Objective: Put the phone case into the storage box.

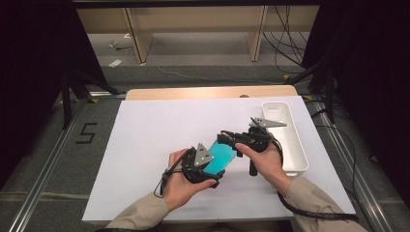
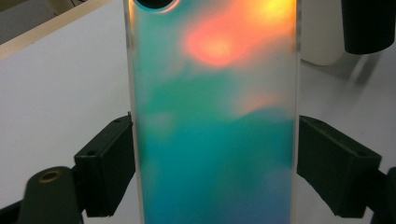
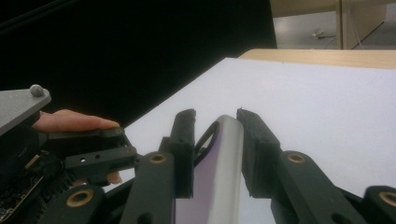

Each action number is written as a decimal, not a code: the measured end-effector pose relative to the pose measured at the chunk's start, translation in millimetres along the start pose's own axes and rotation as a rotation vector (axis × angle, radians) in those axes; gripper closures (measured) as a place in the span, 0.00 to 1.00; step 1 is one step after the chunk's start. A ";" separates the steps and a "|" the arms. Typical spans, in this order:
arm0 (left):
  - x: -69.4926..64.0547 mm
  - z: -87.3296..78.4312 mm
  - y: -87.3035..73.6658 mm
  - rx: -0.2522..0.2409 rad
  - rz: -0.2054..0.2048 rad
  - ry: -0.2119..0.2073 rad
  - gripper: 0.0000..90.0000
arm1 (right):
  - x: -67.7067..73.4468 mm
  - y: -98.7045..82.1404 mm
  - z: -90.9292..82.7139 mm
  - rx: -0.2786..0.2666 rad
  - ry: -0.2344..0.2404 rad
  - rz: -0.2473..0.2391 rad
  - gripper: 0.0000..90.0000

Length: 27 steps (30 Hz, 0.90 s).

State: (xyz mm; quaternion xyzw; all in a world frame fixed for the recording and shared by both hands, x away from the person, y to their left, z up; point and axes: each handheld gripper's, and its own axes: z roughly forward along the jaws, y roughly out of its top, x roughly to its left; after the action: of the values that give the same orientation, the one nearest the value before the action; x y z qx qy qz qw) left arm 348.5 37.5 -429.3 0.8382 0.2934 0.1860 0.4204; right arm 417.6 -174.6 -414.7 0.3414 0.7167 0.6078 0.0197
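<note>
An iridescent teal phone point(image 1: 220, 154) is held low over the white sheet between both hands. My left gripper point(image 1: 212, 166) is shut on it across its width; in the left gripper view the black pads point(image 2: 109, 163) press on both long sides of the phone point(image 2: 215, 116), whose far end glows orange. My right gripper point(image 1: 228, 138) meets the phone's far end from the right. In the right gripper view the phone point(image 3: 224, 154) stands edge-on between my right gripper's point(image 3: 215, 121) jaws, which are shut on its thin sides by the camera ring.
A long white tray point(image 1: 290, 140) lies at the right of the white sheet point(image 1: 154, 145), just behind my right hand. A strip of wooden tabletop point(image 1: 208, 92) shows at the far edge. Dark frame rails run along both sides.
</note>
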 end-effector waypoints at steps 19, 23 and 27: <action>17.6 -3.0 -3.8 -0.109 -0.036 -0.041 0.16 | 18.5 22.2 -12.8 0.015 0.047 -0.149 0.89; 20.5 -4.0 -5.2 -0.118 -0.038 -0.050 0.17 | 18.5 21.1 -11.8 0.044 0.041 -0.180 0.89; 21.9 -4.2 -6.7 -0.123 -0.035 -0.059 0.17 | 18.8 20.3 -10.2 0.079 0.048 -0.212 0.89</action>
State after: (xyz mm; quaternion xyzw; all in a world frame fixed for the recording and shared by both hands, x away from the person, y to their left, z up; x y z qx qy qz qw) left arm 360.5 57.4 -430.9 0.8107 0.2838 0.1714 0.4826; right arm 408.2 -173.1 -386.7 0.2494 0.7725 0.5815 0.0533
